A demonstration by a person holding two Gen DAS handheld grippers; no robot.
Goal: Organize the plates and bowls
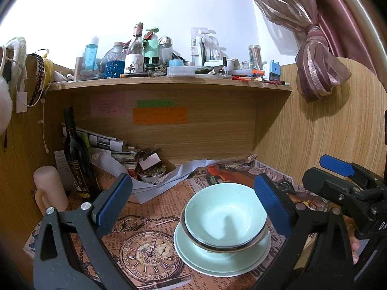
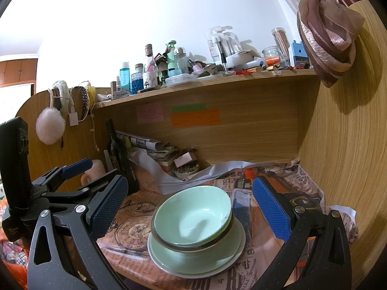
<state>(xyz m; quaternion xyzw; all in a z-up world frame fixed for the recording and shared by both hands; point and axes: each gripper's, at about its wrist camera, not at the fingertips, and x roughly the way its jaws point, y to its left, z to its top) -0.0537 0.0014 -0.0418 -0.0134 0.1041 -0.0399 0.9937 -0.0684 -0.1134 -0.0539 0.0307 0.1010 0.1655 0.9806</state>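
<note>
1. The stack sits on the table's newspaper covering [image 1: 150,220]: a pale green bowl [image 1: 226,213] nested in a second bowl with a dark metallic rim [image 1: 217,247], both resting on pale green plates [image 1: 222,261] with a white edge showing beneath.
2. In the left wrist view the stack lies ahead of the left gripper [image 1: 193,207], between its jaws but nearer the right-hand one. In the right wrist view it lies ahead of the right gripper [image 2: 191,207], roughly centred between the jaws.
3. Both pairs of jaws are spread wide and hold nothing.
4. The stack is round, so it has no long axis; any rim edge would serve. Neither hand looks clearly nearer.
5. The bowls and plates look glazed, smooth and glossy, probably slippery against the blue ribbed pads [image 2: 271,212].
6. Outward: a dark wine bottle [image 1: 77,159], a pinkish mug [image 1: 49,191], and a cluttered wooden shelf [image 1: 169,82].
</note>
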